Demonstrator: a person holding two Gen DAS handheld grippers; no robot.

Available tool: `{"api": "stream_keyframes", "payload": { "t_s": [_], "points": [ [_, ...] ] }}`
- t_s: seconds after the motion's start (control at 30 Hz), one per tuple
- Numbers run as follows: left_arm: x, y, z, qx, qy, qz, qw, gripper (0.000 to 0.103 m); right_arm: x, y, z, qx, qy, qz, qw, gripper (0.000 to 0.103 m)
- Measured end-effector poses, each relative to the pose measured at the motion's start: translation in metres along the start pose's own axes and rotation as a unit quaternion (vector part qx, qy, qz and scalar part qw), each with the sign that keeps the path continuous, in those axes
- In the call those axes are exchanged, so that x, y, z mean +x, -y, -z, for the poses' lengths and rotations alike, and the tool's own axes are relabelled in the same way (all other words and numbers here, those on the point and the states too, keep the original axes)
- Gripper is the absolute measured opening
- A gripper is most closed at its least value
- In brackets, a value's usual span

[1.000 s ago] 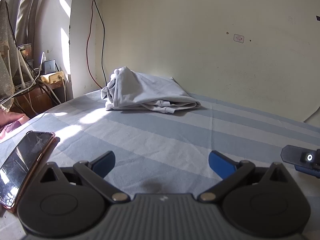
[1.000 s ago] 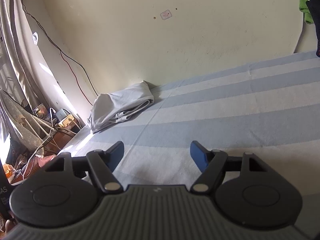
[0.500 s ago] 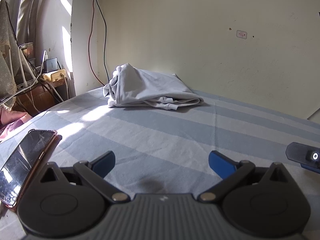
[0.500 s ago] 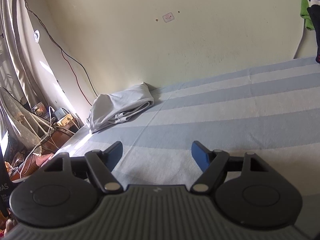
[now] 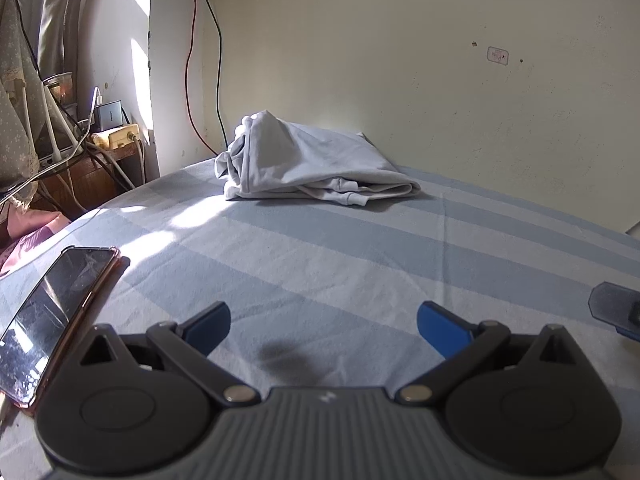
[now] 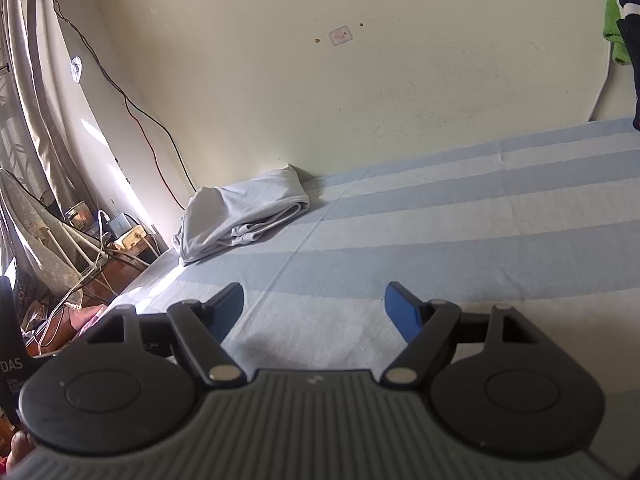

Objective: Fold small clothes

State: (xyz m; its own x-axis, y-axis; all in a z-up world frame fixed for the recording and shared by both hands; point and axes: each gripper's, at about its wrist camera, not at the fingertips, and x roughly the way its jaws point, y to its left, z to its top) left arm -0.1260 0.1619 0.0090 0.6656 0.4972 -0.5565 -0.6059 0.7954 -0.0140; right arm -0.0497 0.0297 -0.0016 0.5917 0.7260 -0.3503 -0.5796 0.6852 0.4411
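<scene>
A: Left gripper (image 5: 323, 326): blue fingers (image 5: 208, 326) spread wide, nothing between them, low over the striped bed sheet (image 5: 360, 264). Right gripper (image 6: 314, 308)?

B: Same. Fingers (image 6: 402, 314) spread apart, empty, above the sheet.

A: Garment position?

B: Pale grey garment (image 5: 308, 164), loosely folded in a bunched pile, lies at the far left corner of the bed against the wall, well apart from both grippers. Right view shows it (image 6: 240, 214) ahead and to the left.

A: Other items: phone (image 5: 52, 316) in a pink case lies face up on the sheet, just left of the left gripper. Cables (image 5: 200, 60) run down the wall behind the garment.
</scene>
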Motion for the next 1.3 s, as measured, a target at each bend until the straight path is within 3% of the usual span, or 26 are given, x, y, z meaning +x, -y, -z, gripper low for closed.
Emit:
{"api": "stream_keyframes", "payload": {
  "t_s": [0.13, 0.37, 0.67, 0.9, 1.03, 1.3],
  "points": [
    [0.004, -0.001, 0.0, -0.003, -0.018, 0.002, 0.9998, 0.103, 0.0, -0.001, 0.0, -0.001, 0.001, 0.007, 1.0, 0.082],
    [0.003, -0.003, 0.003, -0.01, -0.014, 0.042, 0.999, 0.103, 0.002, -0.008, 0.002, -0.021, -0.005, 0.012, 1.0, 0.083],
    [0.009, -0.008, 0.001, -0.03, -0.034, 0.048, 0.9978, 0.103, 0.002, -0.007, 0.002, -0.02, -0.005, 0.012, 1.0, 0.085],
    [0.009, -0.009, 0.0, -0.036, -0.038, 0.017, 0.9985, 0.103, 0.001, -0.008, 0.002, -0.019, -0.003, 0.014, 1.0, 0.086],
    [0.013, -0.002, -0.001, -0.012, -0.049, -0.01, 0.9987, 0.103, 0.0, -0.009, 0.003, -0.024, -0.005, 0.021, 0.999, 0.086],
    [0.014, 0.002, 0.0, 0.002, -0.053, -0.015, 0.9985, 0.103, -0.009, -0.004, 0.005, -0.023, -0.009, 0.044, 0.999, 0.086]
  ]
}}
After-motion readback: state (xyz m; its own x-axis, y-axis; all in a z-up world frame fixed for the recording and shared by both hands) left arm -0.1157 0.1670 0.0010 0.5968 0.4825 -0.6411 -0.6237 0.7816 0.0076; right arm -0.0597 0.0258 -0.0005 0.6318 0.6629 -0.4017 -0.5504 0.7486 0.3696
